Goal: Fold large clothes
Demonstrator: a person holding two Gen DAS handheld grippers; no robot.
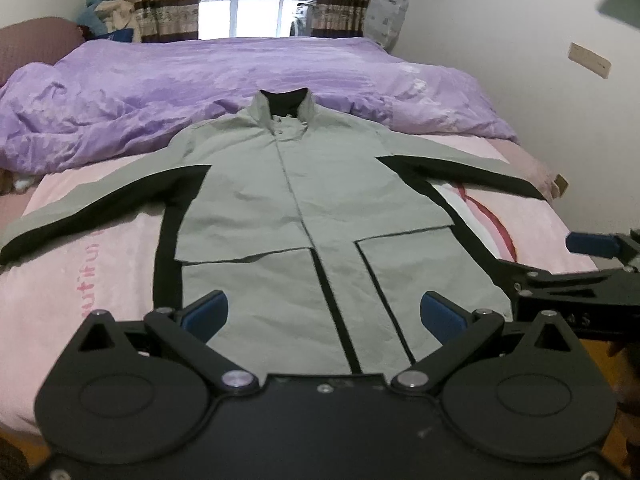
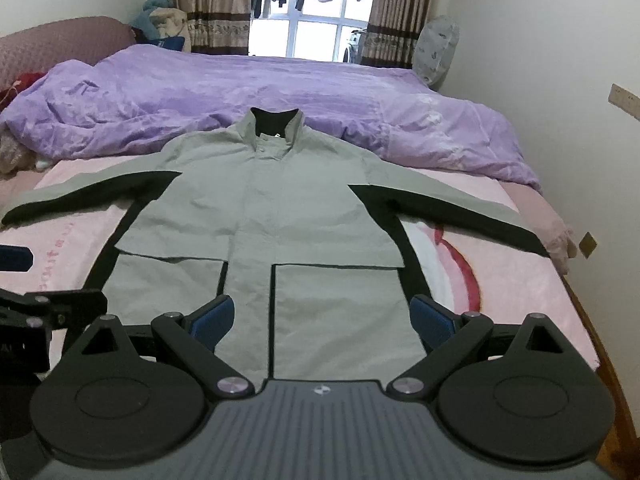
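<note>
A grey-green jacket with black side panels (image 1: 288, 200) lies flat and face up on the pink bed sheet (image 1: 80, 272), collar away from me, both sleeves spread out sideways. It also shows in the right wrist view (image 2: 264, 208). My left gripper (image 1: 324, 316) is open and empty above the jacket's hem. My right gripper (image 2: 322, 318) is open and empty above the hem too, a little to the right. The right gripper also shows at the right edge of the left wrist view (image 1: 592, 276).
A crumpled purple duvet (image 1: 200, 92) fills the far half of the bed. Curtains and a window (image 1: 256, 4) stand behind. A white wall (image 1: 540, 60) runs along the right side. The bed's wooden edge (image 2: 616, 412) is at the near right.
</note>
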